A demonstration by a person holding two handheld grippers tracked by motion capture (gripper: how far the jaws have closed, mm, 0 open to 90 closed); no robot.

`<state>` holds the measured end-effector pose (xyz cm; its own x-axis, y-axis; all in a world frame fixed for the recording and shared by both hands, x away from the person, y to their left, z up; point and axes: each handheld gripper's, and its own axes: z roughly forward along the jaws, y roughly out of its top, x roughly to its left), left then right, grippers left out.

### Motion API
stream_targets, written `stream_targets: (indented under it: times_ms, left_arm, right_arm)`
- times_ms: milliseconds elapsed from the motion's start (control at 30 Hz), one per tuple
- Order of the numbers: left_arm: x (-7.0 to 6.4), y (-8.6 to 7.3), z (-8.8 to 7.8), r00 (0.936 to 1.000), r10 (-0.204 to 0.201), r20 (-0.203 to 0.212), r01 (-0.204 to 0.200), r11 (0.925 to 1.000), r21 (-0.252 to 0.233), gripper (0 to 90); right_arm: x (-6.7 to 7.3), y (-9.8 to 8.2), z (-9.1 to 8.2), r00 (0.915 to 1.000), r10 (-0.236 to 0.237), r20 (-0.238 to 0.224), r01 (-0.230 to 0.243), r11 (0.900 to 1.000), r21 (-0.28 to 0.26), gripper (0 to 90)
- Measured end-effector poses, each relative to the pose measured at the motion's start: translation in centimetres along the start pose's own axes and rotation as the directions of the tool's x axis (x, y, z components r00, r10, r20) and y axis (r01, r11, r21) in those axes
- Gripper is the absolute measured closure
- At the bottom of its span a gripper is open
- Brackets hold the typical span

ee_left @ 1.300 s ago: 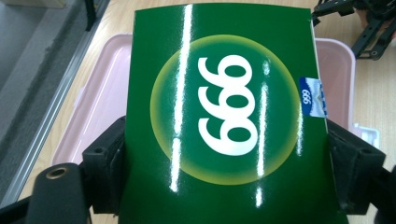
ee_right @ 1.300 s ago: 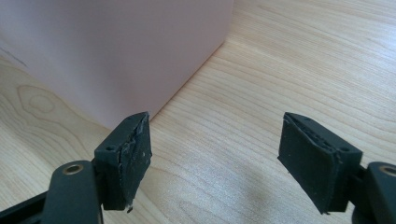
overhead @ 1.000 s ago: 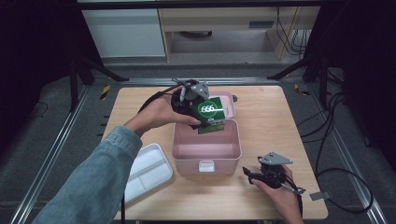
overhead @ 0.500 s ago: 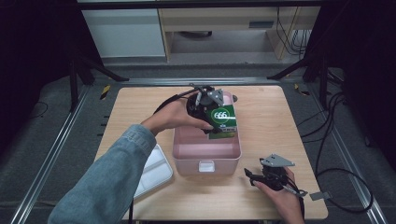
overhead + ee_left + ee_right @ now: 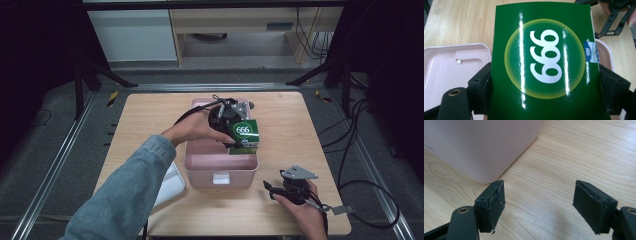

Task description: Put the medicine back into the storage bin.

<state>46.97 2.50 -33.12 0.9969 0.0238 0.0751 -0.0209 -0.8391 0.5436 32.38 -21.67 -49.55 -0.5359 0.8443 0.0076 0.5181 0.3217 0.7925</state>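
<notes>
A glossy green box (image 5: 245,133) printed with "666" hangs tilted over the right part of the open pink bin (image 5: 200,172). My left gripper (image 5: 239,131) is shut on it. In the left gripper view both black pads press the sides of the green box (image 5: 544,62), and the bin's rim (image 5: 461,45) lies beneath. My right gripper (image 5: 270,190) rests on the wooden table by the bin's front right corner. Its jaws stand open with nothing between them, as the right gripper view shows (image 5: 539,202), with the bin's wall (image 5: 481,145) just ahead at the left.
A white lid (image 5: 167,185) lies on the table left of the bin, partly under the person's blue sleeve (image 5: 125,195). Cables trail off the table's right edge (image 5: 345,210). Bare wood (image 5: 295,125) spreads right of the bin.
My left gripper has carried the green box rightward and down, from the bin's far edge to over its right side. The right gripper has stayed put.
</notes>
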Motion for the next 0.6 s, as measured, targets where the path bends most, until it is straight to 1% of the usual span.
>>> stream_targets:
  times_ms: [333,367,600]
  left_arm:
    - [0.1,-0.4,1.0,0.9998,0.0,0.021,-0.001,0.9999,0.013,16.7]
    - [0.1,-0.5,1.1,0.9997,0.007,0.024,-0.007,0.9998,0.017,16.7]
    - [0.1,-1.1,2.1,0.9992,-0.007,0.039,0.006,0.9999,0.014,16.6]
  right_arm:
    - [0.0,0.0,0.0,1.0,0.002,-0.003,-0.002,1.0,0.0,25.6]
    - [0.0,0.0,0.0,1.0,0.001,-0.004,-0.001,1.0,0.001,25.6]
    - [0.0,0.0,0.1,1.0,-0.001,-0.007,0.001,1.0,0.003,25.5]
